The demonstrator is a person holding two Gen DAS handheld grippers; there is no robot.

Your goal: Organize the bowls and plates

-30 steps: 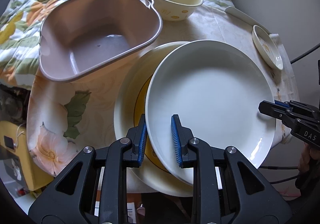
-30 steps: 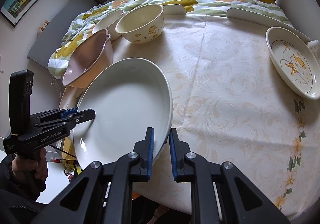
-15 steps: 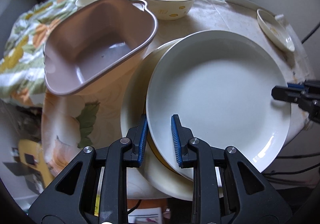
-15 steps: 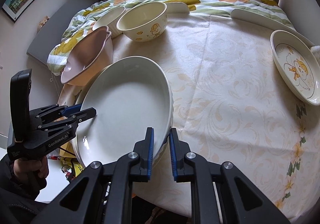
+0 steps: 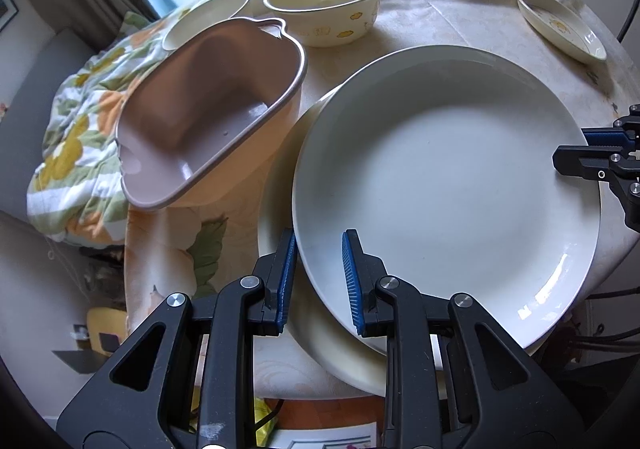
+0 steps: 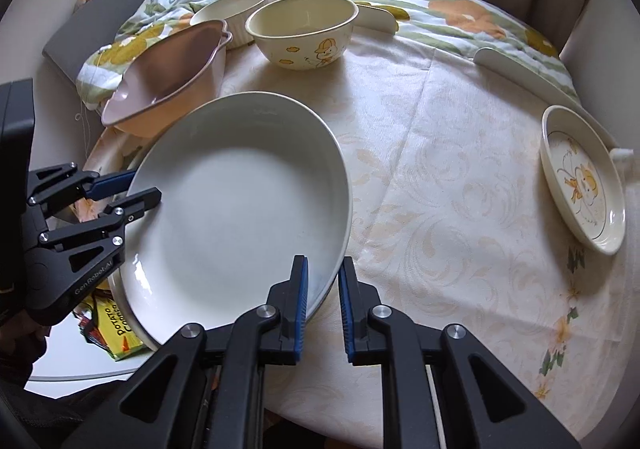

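White plate: stiff, glazed, breakable (likely slippery); hold by rim.
Left claw: clenched on its near rim.
Right claw: clenched on the opposite rim.

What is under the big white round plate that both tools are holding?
Under the big white round plate lies a cream plate, showing only along its left and near rim. Its centre is covered.

Bare tablecloth right of white plate
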